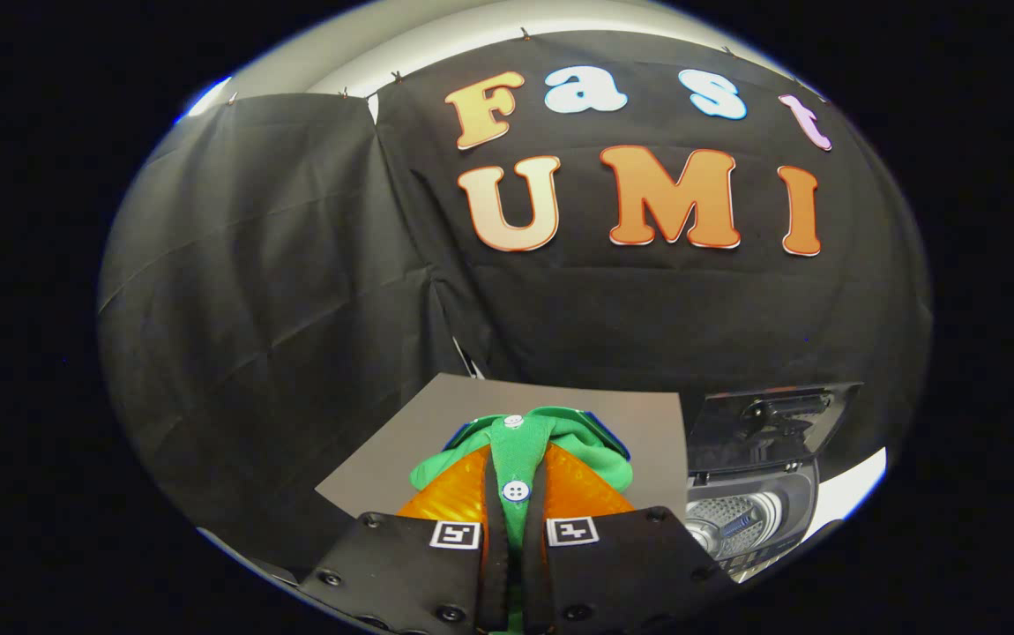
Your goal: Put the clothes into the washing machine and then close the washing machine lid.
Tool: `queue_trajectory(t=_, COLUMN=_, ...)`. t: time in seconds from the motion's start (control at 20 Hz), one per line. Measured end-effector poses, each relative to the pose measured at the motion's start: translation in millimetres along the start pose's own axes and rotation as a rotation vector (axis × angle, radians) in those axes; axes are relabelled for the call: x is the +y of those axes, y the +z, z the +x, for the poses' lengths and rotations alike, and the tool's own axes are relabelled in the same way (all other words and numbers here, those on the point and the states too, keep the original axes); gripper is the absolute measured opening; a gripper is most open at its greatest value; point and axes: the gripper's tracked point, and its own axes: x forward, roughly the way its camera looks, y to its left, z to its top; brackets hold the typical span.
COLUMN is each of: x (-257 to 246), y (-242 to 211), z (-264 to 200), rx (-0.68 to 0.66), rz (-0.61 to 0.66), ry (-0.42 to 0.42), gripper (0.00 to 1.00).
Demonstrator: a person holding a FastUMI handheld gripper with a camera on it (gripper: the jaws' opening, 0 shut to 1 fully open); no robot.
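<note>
While the gripper was clenched on the green garment, both fingers pressed its buttoned placket between them — a hold that kept the cloth bunched and lifted off the grey counter. Off to the right and lower sat the washing machine, its lid propped upright — drum exposed, presumably to receive the garment.

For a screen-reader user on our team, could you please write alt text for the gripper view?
The hand-held gripper is shut on a green buttoned garment, its orange fingers pinching the button strip above a grey board. Beside the fingers stands a small washing machine with its lid raised and its drum showing.
</note>
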Motion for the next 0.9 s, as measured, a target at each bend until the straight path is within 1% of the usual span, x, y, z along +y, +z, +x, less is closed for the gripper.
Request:
queue_trajectory(t=0.25, x=-53, y=36, z=-33, rx=-0.081, rz=0.026, ry=-0.069, gripper=0.14)
queue_trajectory(t=0.45, x=-101, y=47, z=-56, rx=-0.123, rz=0.063, ry=-0.130, gripper=0.14)
queue_trajectory(t=0.9, x=-232, y=41, z=-99, rx=-0.133, rz=0.098, ry=-0.284, gripper=0.14)
